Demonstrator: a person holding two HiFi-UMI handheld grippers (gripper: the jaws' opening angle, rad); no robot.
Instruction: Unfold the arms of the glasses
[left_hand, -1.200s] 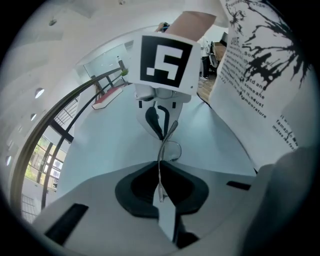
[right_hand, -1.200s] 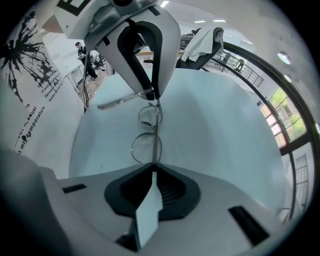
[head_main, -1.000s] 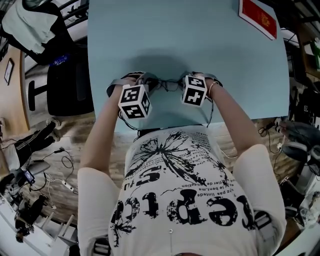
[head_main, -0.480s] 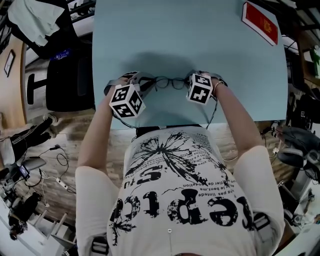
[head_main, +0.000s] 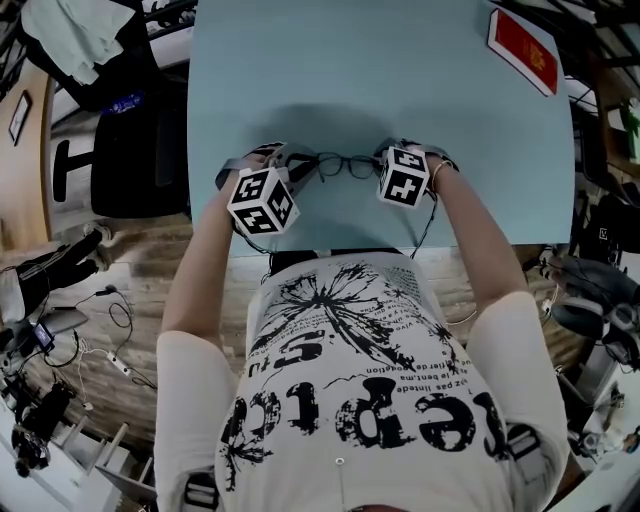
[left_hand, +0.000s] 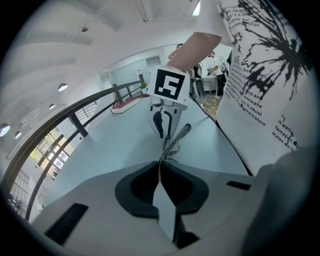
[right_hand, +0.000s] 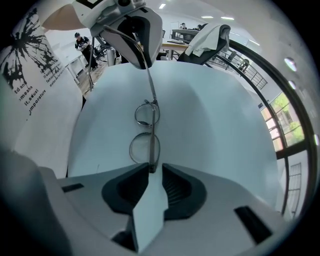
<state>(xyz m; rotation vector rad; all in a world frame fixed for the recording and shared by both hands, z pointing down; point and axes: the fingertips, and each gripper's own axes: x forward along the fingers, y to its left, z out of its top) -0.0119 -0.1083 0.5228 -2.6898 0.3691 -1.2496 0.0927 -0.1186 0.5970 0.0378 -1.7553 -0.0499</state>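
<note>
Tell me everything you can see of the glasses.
The glasses have a thin dark frame, metal by its look, with two round clear lenses side by side. They span between both tools low over the pale blue table; whether they touch it is unclear. The left tool is shut on a thin arm at one end. The other end lies between the opening jaws of the right tool. A straight arm runs along the lenses, seemingly folded.

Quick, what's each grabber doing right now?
Left gripper: closed, holding the glasses.
Right gripper: jaws opening, the glasses' end between them.
</note>
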